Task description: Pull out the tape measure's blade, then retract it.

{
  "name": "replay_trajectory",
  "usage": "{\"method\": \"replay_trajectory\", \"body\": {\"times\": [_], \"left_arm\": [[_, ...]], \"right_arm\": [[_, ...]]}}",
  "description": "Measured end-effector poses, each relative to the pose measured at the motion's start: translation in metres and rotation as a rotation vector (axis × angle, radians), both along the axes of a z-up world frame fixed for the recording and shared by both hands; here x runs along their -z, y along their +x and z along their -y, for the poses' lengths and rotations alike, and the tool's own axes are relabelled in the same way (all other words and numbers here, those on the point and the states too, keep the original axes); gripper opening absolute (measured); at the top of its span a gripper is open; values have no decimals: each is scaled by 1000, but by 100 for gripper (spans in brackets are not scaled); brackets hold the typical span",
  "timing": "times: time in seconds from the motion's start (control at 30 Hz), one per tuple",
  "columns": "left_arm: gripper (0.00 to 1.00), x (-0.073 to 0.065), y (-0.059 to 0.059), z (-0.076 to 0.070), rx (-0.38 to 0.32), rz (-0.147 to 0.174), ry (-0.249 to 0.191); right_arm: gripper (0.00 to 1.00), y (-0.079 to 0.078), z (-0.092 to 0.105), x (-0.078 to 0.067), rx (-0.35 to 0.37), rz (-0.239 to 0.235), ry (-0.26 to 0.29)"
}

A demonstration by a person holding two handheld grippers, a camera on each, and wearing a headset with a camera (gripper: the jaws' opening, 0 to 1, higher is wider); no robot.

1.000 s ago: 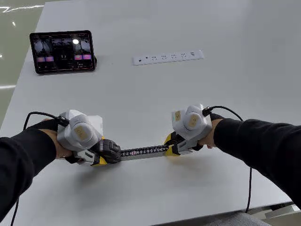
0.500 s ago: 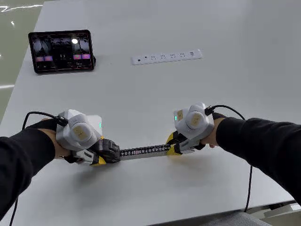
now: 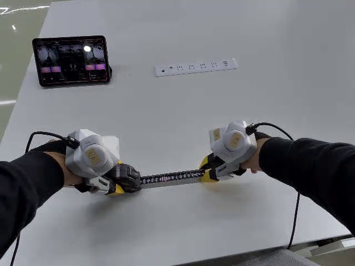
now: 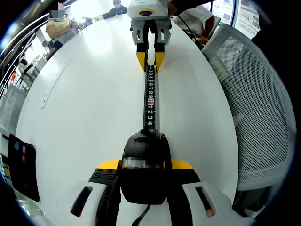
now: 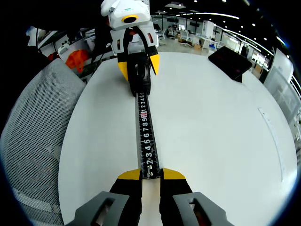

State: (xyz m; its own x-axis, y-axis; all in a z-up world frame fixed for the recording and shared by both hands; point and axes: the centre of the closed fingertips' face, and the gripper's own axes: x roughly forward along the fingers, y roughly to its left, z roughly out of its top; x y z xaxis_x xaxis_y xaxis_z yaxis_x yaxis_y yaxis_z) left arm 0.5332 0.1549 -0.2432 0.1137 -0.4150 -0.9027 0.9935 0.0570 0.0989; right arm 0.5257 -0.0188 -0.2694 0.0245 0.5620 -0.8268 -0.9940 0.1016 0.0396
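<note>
The tape measure [image 3: 126, 177], a black case, sits low on the white table [image 3: 222, 33] near the edge closest to us. Its blade [image 3: 169, 178] is drawn out to the right in a straight line, with printed numbers running from the case's mouth to the tip. We cannot tell whether the blade touches the surface or hangs just over it. Our left gripper [image 3: 117, 184] has its yellow-tipped jaws closed against the two sides of the case; in the left gripper view the case sits squarely between them. Our right gripper [image 3: 206, 172] pinches the blade's free end. In the right gripper view its jaws are nearly together, with only that end between them. The two grippers face each other along the blade, well apart, and a black cable [image 3: 39, 136] trails from each. Farther back on the table lie a white power strip [image 3: 195, 67] and, toward the back left, a tablet [image 3: 71, 60] with its screen lit. A grey mesh chair [image 4: 254, 117] stands beside the table.
</note>
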Motion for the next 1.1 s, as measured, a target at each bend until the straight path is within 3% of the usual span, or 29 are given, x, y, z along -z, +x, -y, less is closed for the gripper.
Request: {"method": "replay_trajectory", "body": {"times": [1.1], "left_arm": [[33,3,2,-1,4,1,2]], "right_arm": [[9,-1,22,0,27,-5,-8]]}}
